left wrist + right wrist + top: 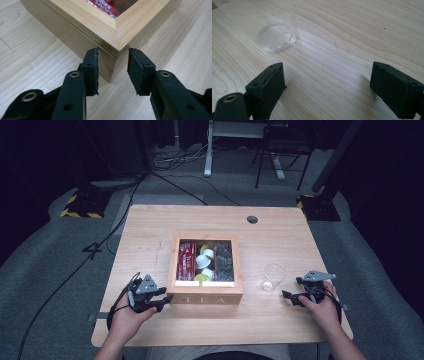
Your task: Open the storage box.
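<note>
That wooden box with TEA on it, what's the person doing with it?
A person holds a gripper in each hand at a wooden table. The left gripper sits open at the near left corner of the tea box, not gripping it. The box holds red packets and small cups. The right gripper is open and empty beside a clear plastic cup.

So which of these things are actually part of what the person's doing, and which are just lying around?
Probably in use, judging by where the claws sit:
- wooden tea box, its corner between the open left claw
- clear plastic cup, just ahead of the open right claw

Just lying about:
- floor cables
- chair
</note>
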The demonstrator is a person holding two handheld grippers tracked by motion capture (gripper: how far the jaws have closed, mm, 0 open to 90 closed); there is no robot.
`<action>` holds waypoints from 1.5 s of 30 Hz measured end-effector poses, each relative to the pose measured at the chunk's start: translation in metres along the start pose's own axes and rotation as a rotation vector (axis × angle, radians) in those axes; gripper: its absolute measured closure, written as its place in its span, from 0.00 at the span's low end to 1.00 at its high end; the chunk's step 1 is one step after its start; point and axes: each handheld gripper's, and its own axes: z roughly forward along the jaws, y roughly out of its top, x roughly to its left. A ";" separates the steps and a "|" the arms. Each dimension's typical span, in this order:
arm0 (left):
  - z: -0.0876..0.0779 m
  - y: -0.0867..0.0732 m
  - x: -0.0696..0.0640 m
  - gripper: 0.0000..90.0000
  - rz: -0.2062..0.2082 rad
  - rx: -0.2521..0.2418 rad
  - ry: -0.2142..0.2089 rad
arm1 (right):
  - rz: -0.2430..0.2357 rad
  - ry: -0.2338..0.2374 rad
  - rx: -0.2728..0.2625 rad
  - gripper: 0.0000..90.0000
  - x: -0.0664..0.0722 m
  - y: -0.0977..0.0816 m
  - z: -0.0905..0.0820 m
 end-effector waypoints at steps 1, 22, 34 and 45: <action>-0.001 0.000 0.000 0.69 -0.001 0.001 0.000 | 0.000 0.000 0.000 0.14 0.000 0.000 0.000; -0.008 0.005 -0.001 0.78 0.014 -0.018 0.004 | -0.032 0.039 -0.088 0.21 0.018 0.017 -0.031; -0.013 0.007 0.001 0.78 0.009 -0.043 -0.009 | -0.154 0.151 -0.182 0.25 0.064 0.062 -0.049; -0.017 0.011 0.003 0.78 -0.002 -0.062 -0.029 | -0.283 0.241 -0.199 0.24 0.113 0.099 -0.037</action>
